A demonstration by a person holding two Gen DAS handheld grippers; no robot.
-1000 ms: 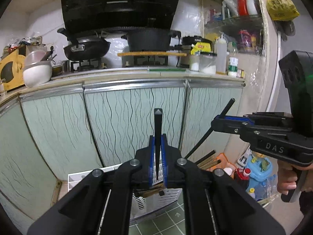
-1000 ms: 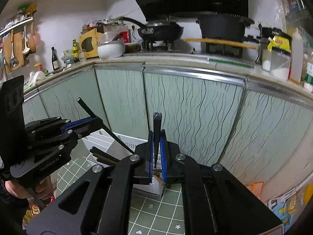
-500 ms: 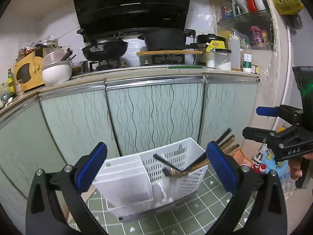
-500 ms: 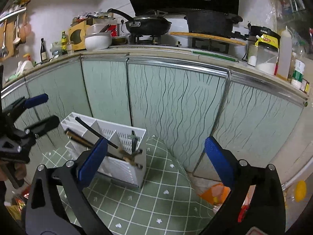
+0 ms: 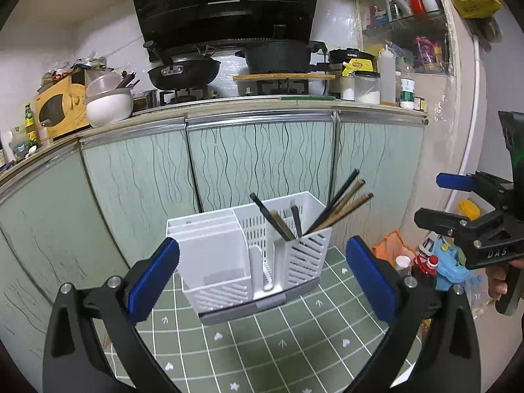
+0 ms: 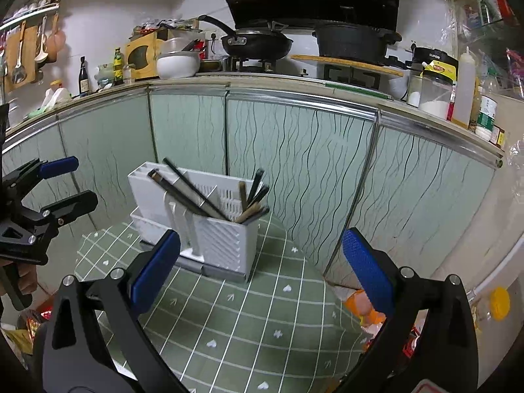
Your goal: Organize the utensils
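A white slotted utensil holder (image 5: 249,252) stands on a green patterned mat (image 5: 268,337); it also shows in the right wrist view (image 6: 222,239). Several dark and wooden chopsticks (image 5: 340,203) lean in its right compartment, and they show in the right wrist view (image 6: 193,193) too. My left gripper (image 5: 262,275) is open and empty, in front of the holder. My right gripper (image 6: 262,265) is open and empty, in front of the holder; it also appears at the right of the left wrist view (image 5: 458,199).
Pale green cabinet doors (image 5: 262,160) stand right behind the holder under a counter with a wok (image 5: 183,70), a pot (image 5: 278,55) and jars. Bottles and bags (image 5: 435,262) lie on the floor at the right of the mat.
Both grippers were shut on a chopstick a second ago and have opened. The chopsticks now rest in the holder. Both grippers have drawn back from it.
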